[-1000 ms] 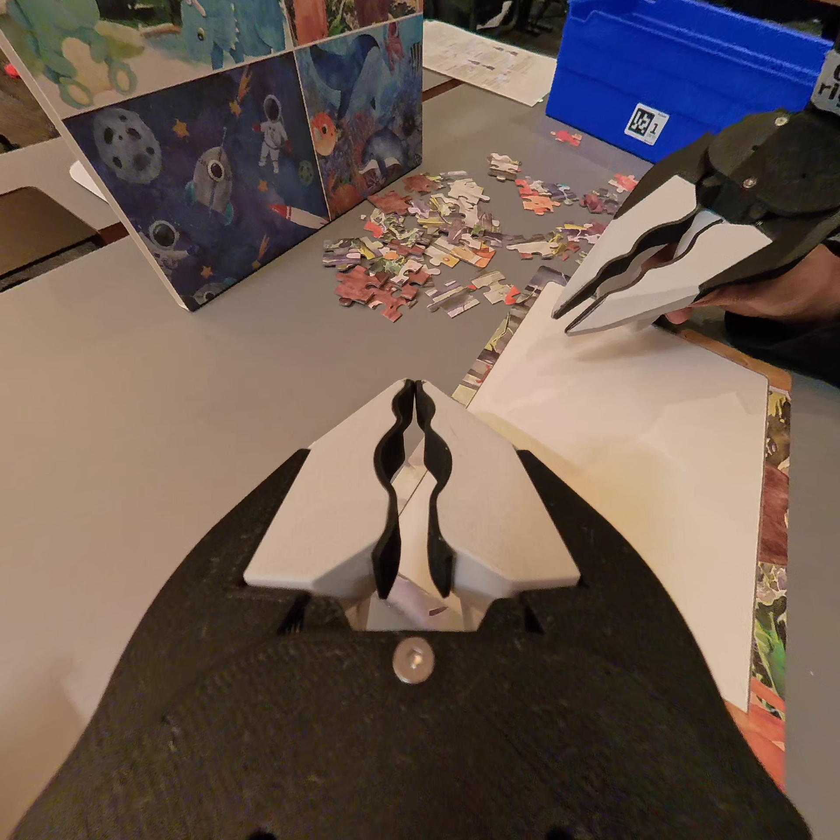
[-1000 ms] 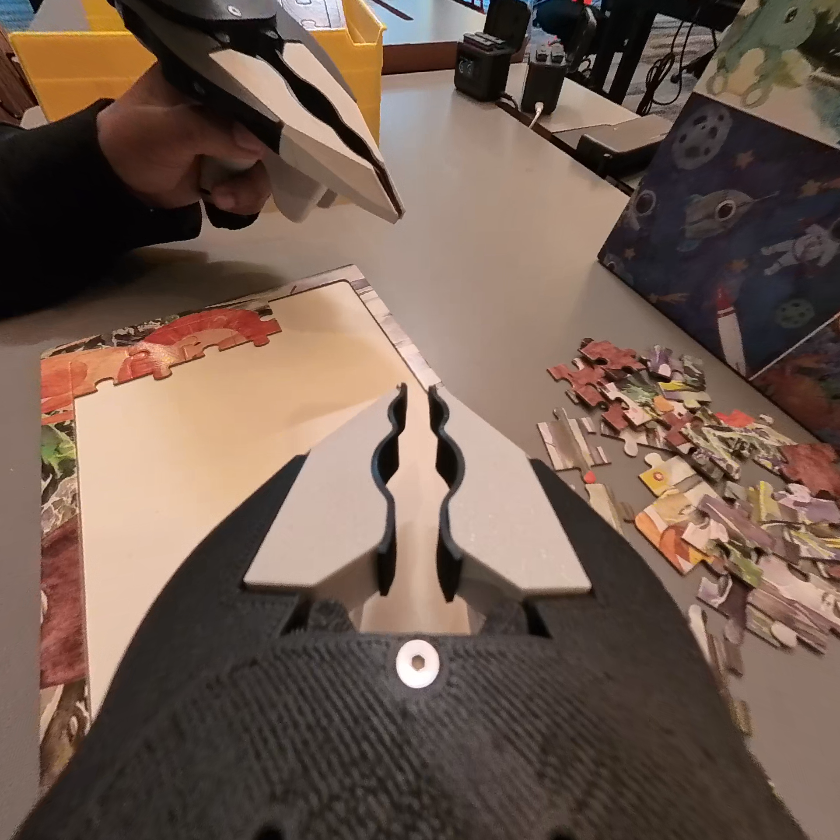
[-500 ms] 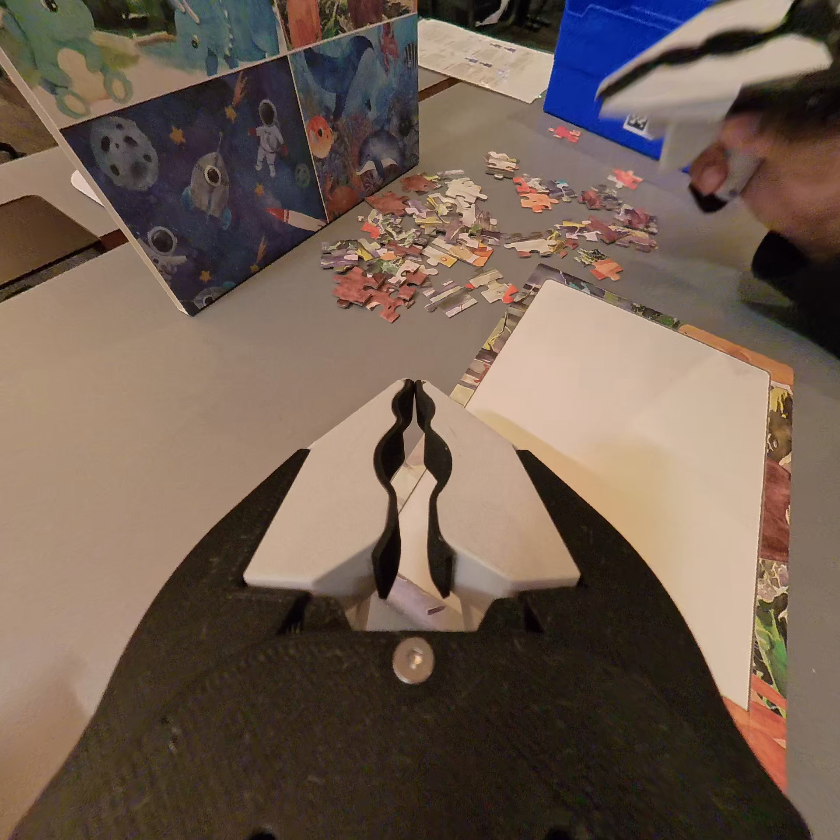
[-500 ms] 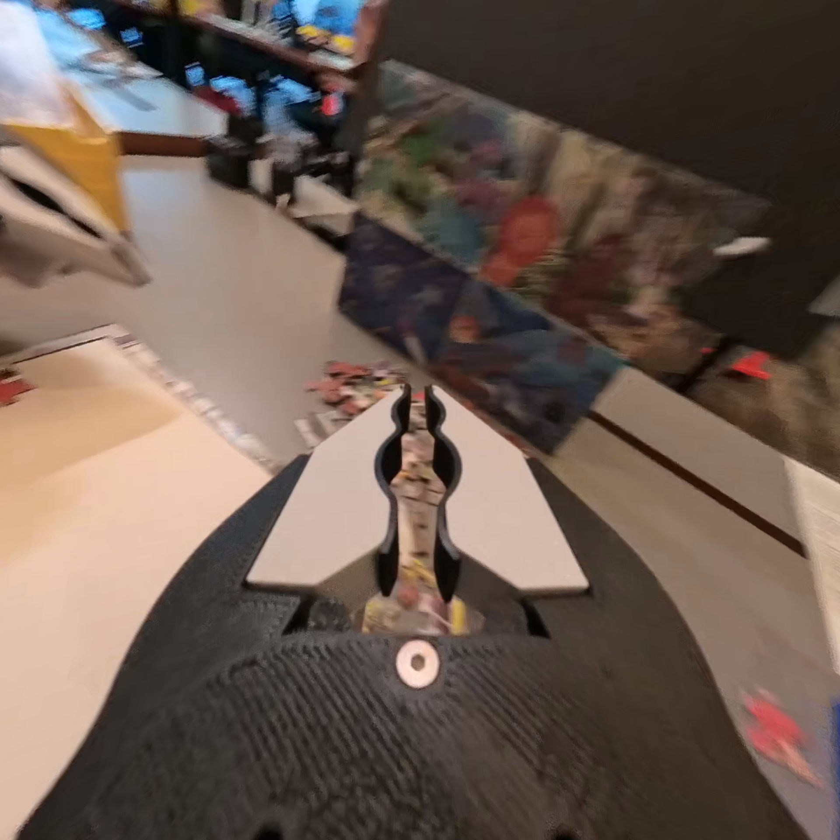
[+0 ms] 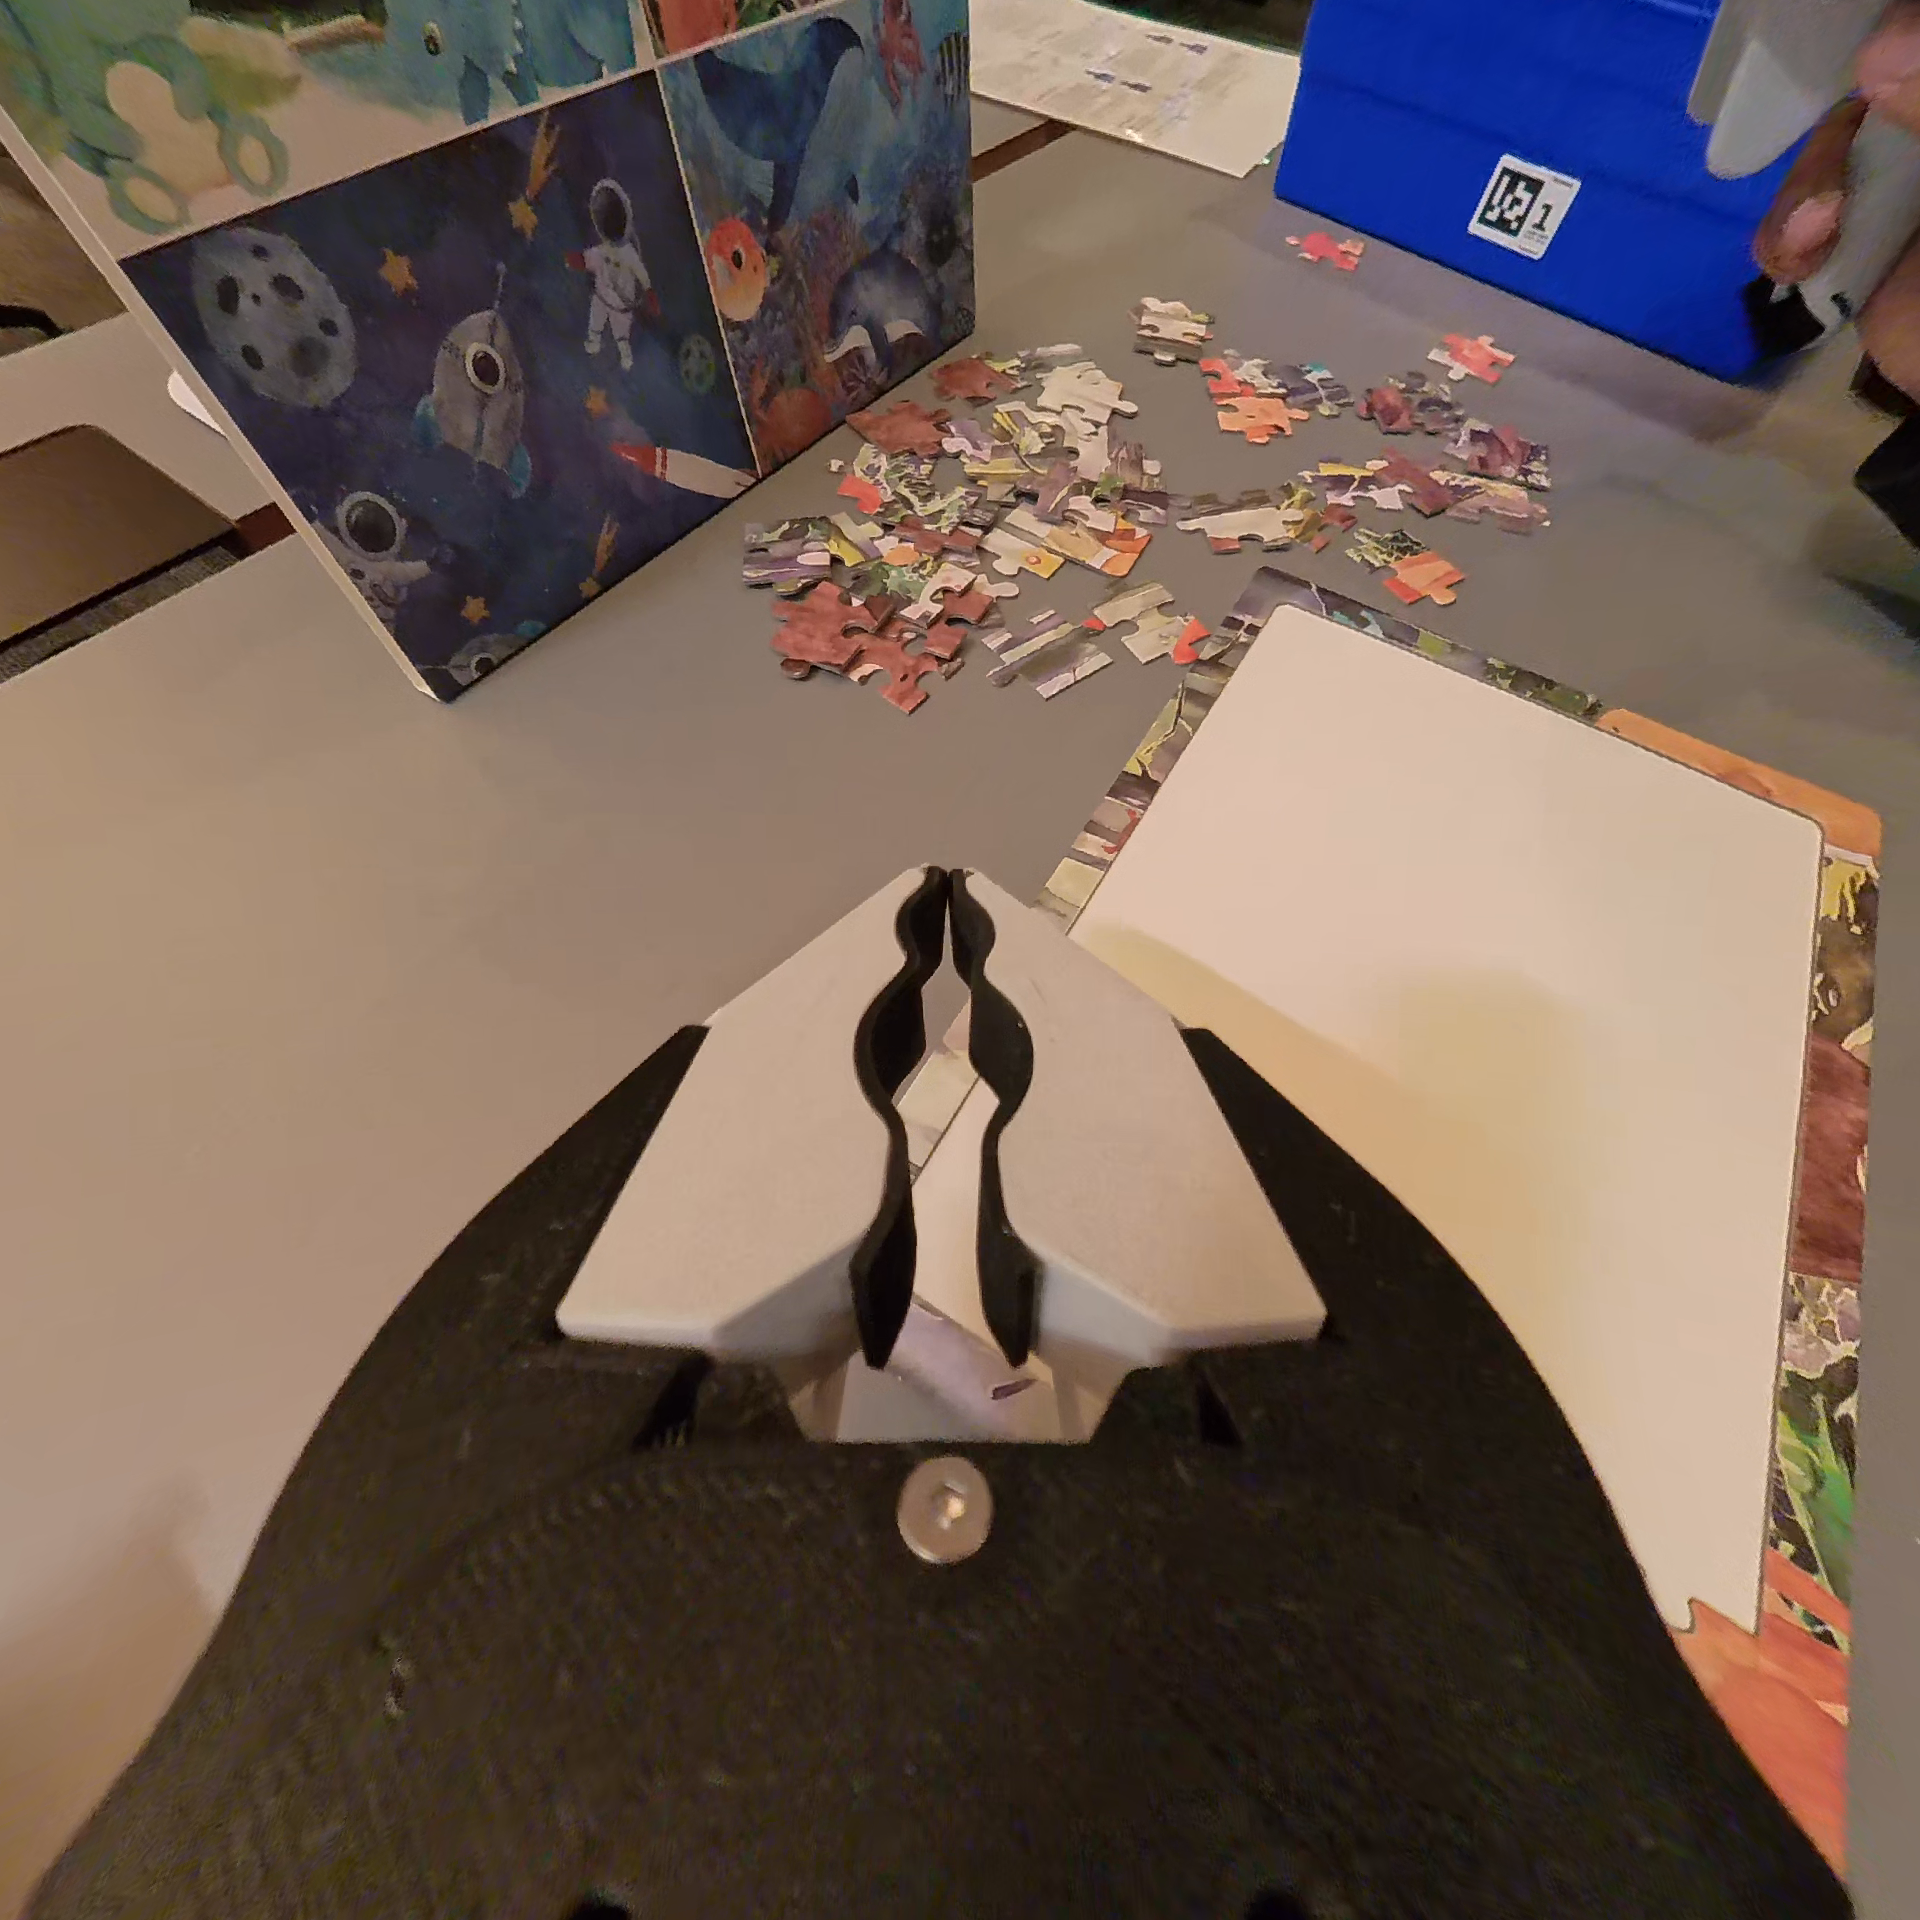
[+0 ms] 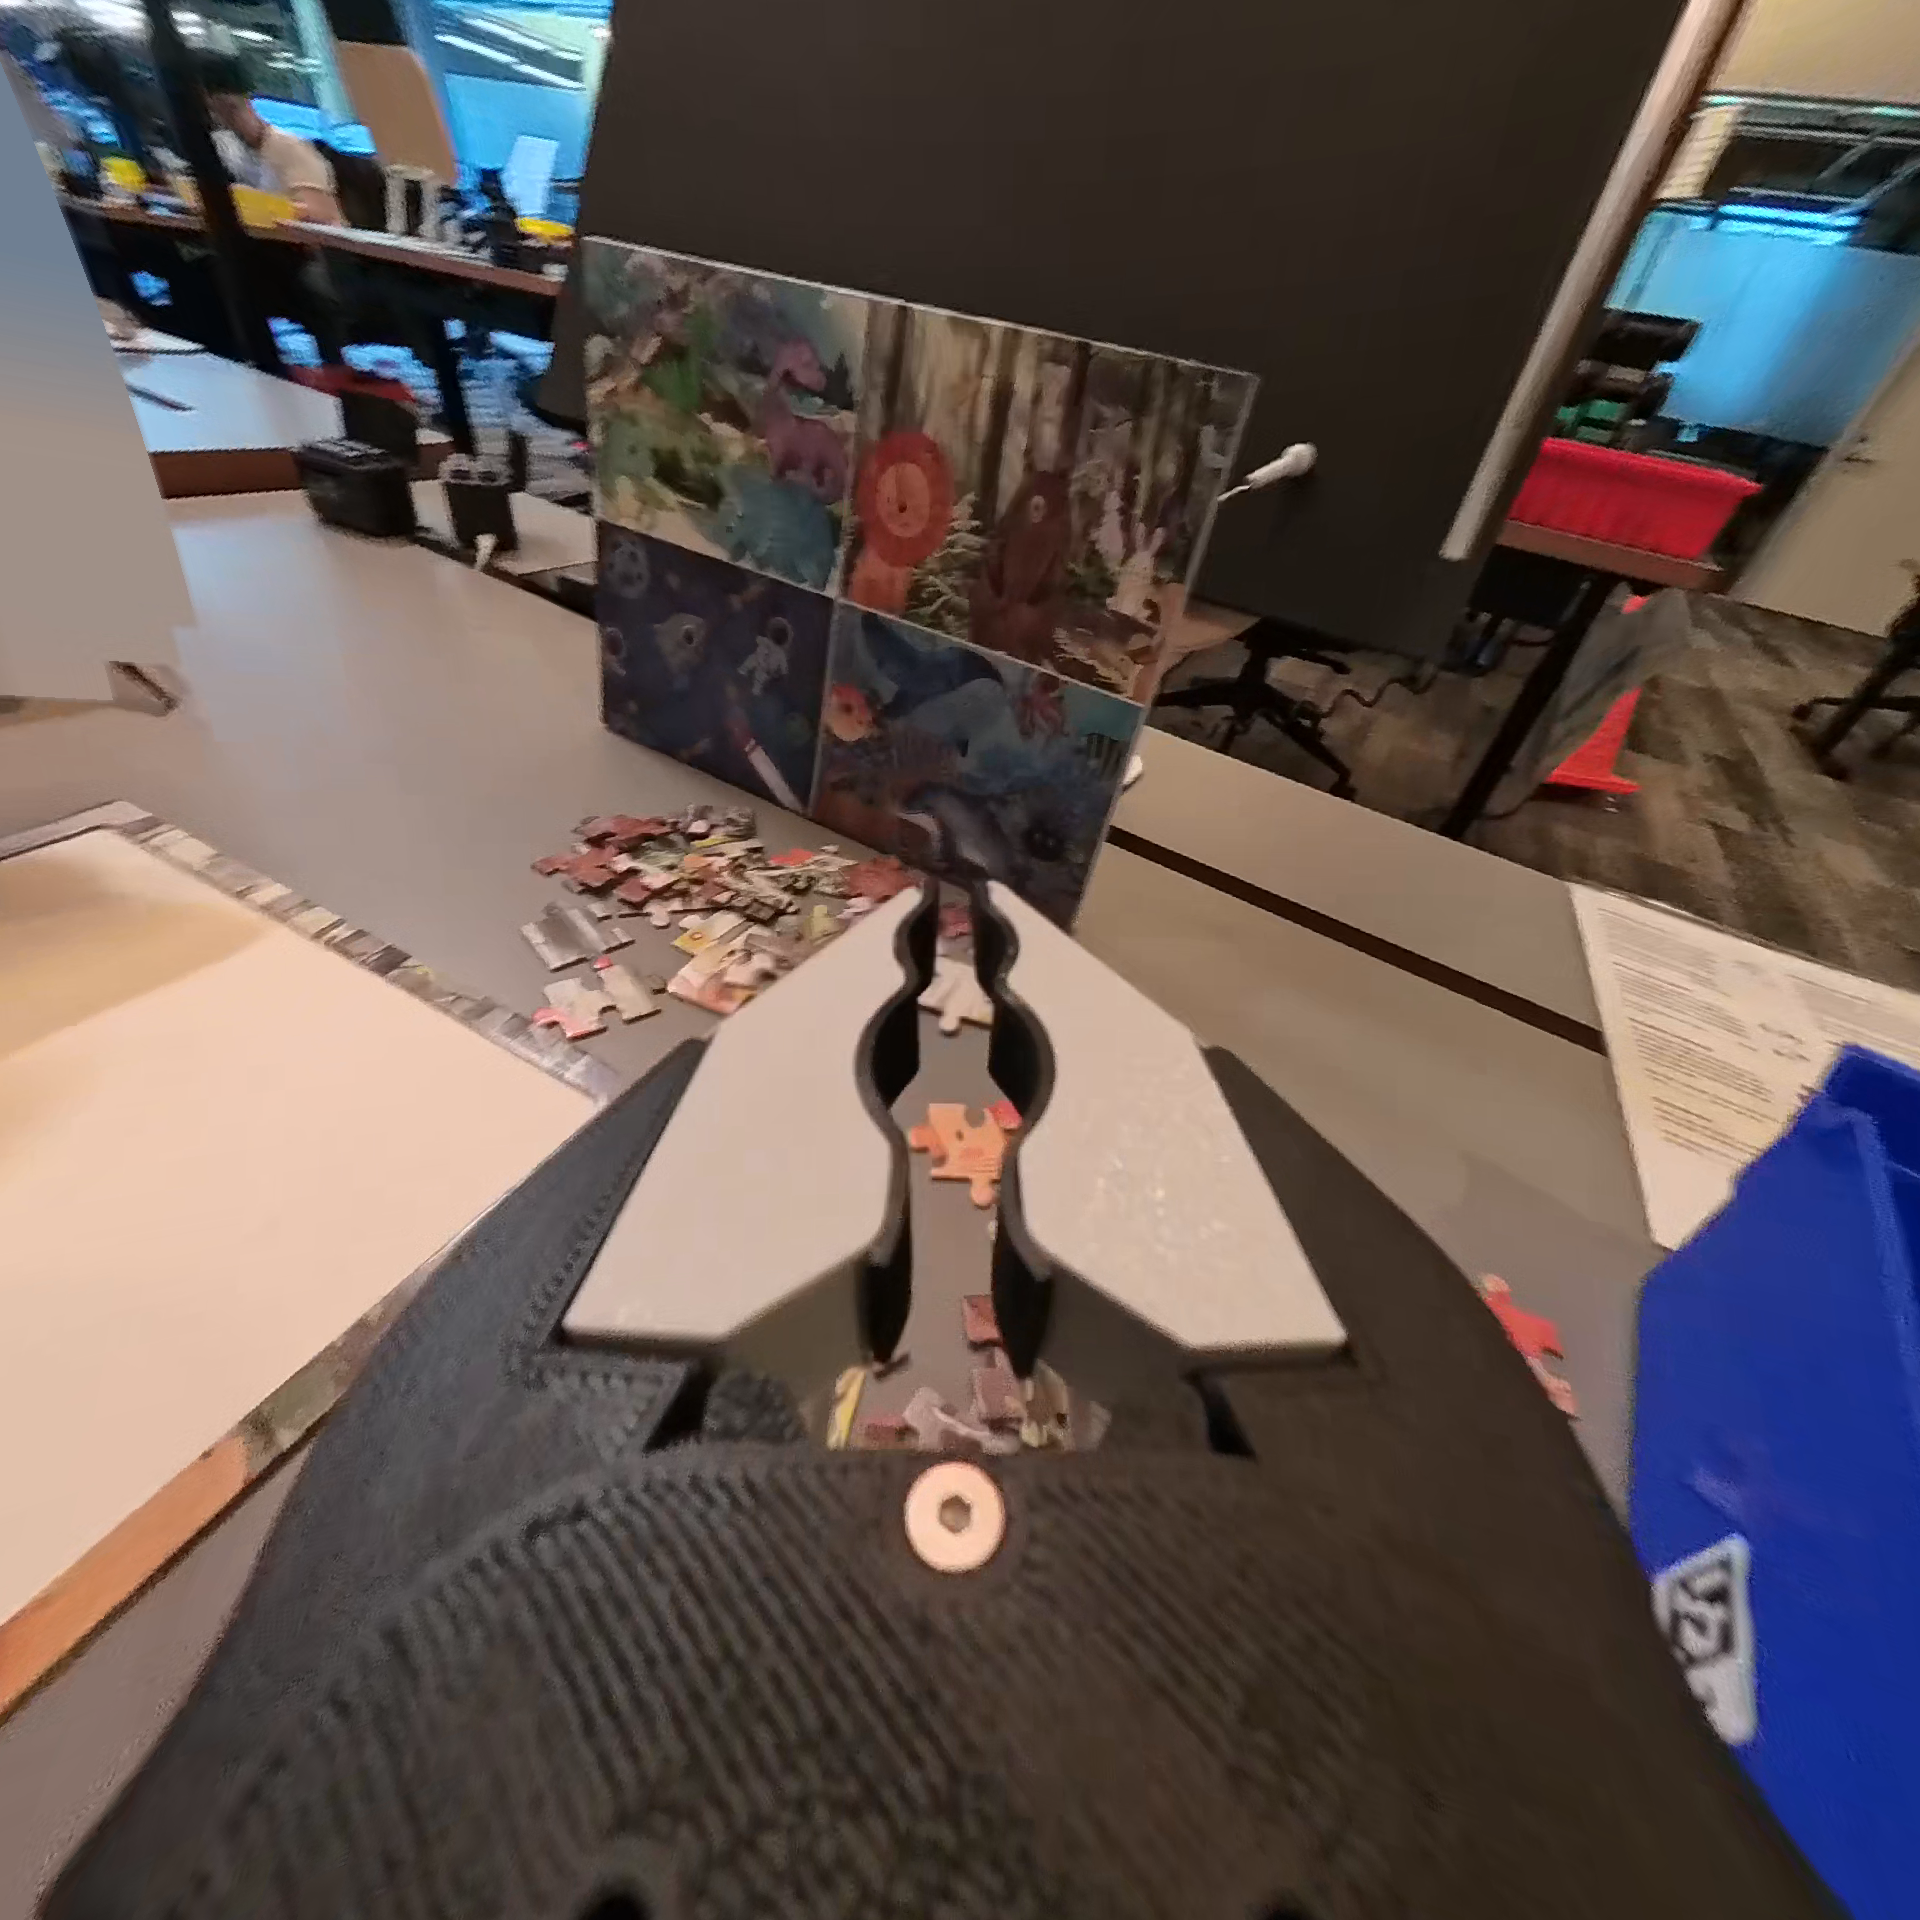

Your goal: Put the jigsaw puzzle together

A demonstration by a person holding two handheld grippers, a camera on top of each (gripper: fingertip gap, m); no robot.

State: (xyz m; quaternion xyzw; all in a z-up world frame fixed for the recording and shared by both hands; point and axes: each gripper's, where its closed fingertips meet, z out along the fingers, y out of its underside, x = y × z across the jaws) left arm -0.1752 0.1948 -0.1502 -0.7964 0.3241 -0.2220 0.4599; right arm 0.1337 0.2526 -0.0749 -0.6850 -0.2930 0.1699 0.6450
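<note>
The puzzle board lies flat with a bare white inside and a printed picture border; it also shows in the right wrist view. Loose puzzle pieces are scattered beyond it on the grey table, and they also show in the right wrist view. My left gripper is shut and empty, hovering over the board's near left corner. My right gripper is empty, its jaws almost together, above the loose pieces, with an orange piece below it. It shows blurred at the left wrist view's top right edge.
A picture box stands upright behind the pieces, also in the right wrist view. A blue bin sits at the back right, close beside my right gripper. Printed paper lies next to it. A red piece lies alone near the bin. The orange piece lies some 15 cm from my right tips, 35 cm from my left tips. It turns up in the left wrist view as well.
My right gripper has lifted off the board and swung right, over the loose pieces near the blue bin. My left gripper has stayed still and shut.
</note>
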